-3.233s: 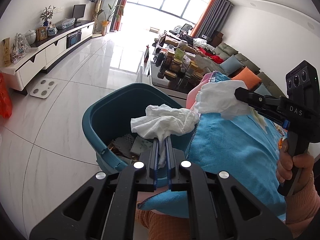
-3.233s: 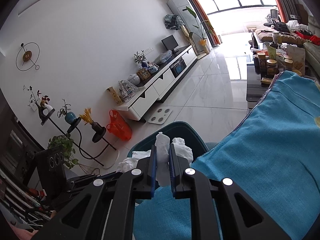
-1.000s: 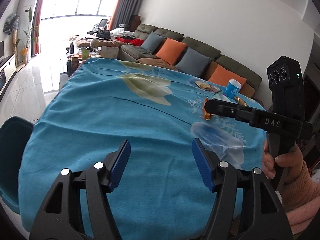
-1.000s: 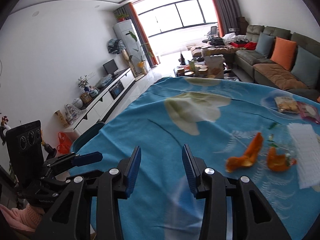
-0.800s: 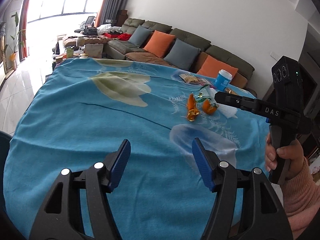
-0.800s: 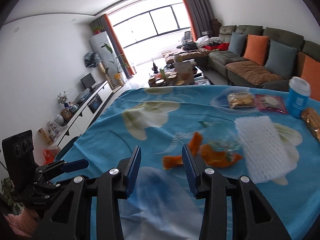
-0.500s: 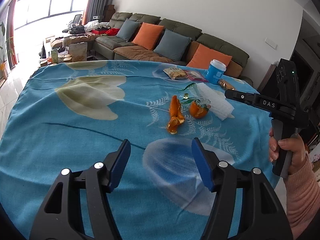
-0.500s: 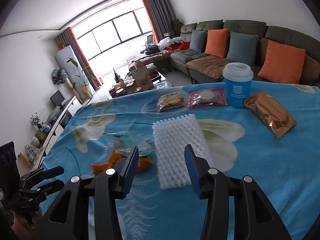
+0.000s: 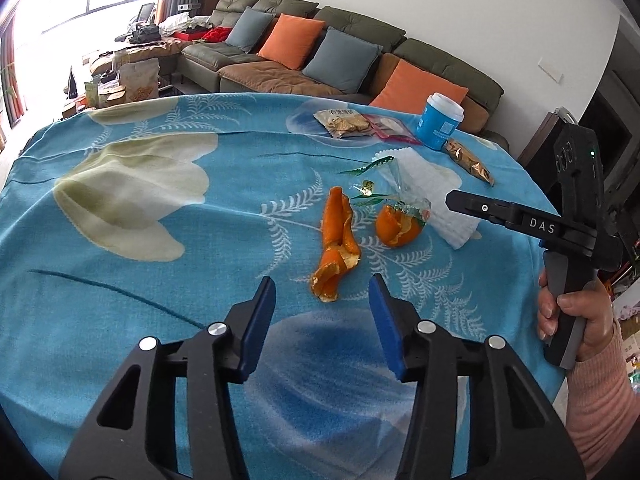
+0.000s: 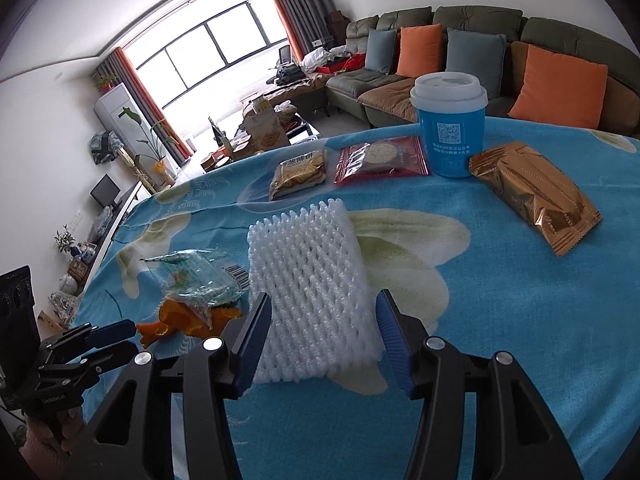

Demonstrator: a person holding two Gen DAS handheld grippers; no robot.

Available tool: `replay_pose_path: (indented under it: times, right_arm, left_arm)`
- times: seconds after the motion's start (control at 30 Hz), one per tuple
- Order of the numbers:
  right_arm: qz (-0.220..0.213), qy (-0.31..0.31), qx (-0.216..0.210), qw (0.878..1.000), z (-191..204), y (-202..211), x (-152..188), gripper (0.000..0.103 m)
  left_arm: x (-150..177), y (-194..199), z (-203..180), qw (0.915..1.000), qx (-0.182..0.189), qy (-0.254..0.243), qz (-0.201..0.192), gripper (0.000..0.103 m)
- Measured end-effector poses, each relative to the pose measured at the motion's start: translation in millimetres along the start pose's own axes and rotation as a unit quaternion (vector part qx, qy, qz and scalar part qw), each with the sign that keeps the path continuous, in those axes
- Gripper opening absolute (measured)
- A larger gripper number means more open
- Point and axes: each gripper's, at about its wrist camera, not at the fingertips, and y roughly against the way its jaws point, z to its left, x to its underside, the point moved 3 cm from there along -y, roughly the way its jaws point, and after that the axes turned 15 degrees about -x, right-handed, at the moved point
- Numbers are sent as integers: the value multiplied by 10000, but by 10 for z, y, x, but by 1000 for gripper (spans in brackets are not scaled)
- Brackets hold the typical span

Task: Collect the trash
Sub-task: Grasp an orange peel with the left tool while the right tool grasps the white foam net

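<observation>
Trash is scattered over the blue flower-printed tablecloth (image 9: 168, 240): a long curled strip of orange peel (image 9: 335, 250), a rounder cup of orange peel (image 9: 397, 225) under a crumpled clear plastic wrapper (image 10: 198, 280), and a white foam fruit net sleeve (image 10: 316, 296). The left gripper (image 9: 322, 306) is held over the cloth with its blue-padded jaws spread and closing; nothing is pinched, and the lower tip of the long peel strip is seen just ahead of the gap between them. The right gripper (image 10: 322, 328) is held with its jaws spread and opening; the near end of the foam sleeve is seen between them, the left pad close against its edge and the right pad standing clear, so no grip is shown. Beyond the right jaws, a blue paper cup with a white lid (image 10: 450, 124), a gold foil snack packet (image 10: 536, 196), a red biscuit packet (image 10: 380, 156) and a clear cracker packet (image 10: 298, 174) are laid well apart from the sleeve. A hand (image 9: 576, 320) in a pink sleeve is seen on the right gripper's handle.
</observation>
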Motion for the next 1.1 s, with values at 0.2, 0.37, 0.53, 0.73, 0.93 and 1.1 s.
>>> replay_pose_path:
  times: [0.2, 0.37, 0.53, 0.73, 0.93, 1.1]
  right_arm:
    - [-36, -70, -117, 9999, -29, 48, 23, 20]
    - [-244, -110, -235, 9994, -29, 172, 25, 13]
    - [-530, -121, -340, 9979, 8, 360, 18, 13]
    - [-770, -78, -450, 9960, 102, 524, 13, 13]
    - [-922, -9, -623, 9938, 228, 626, 31, 13]
    - [-957, 93, -777, 9923, 367, 650, 50, 13]
  left_arm:
    - [-17, -125, -52, 9998, 24, -62, 174, 19]
    - [0, -104, -71, 9999, 56, -98, 126, 15]
    - [30, 5, -48, 9999, 109, -65, -8, 14]
    - [113, 193, 26, 9998, 109, 13, -152, 14]
    - [240, 446, 160, 9993, 74, 93, -344, 13]
    - [399, 665, 295, 9988, 44, 124, -476, 13]
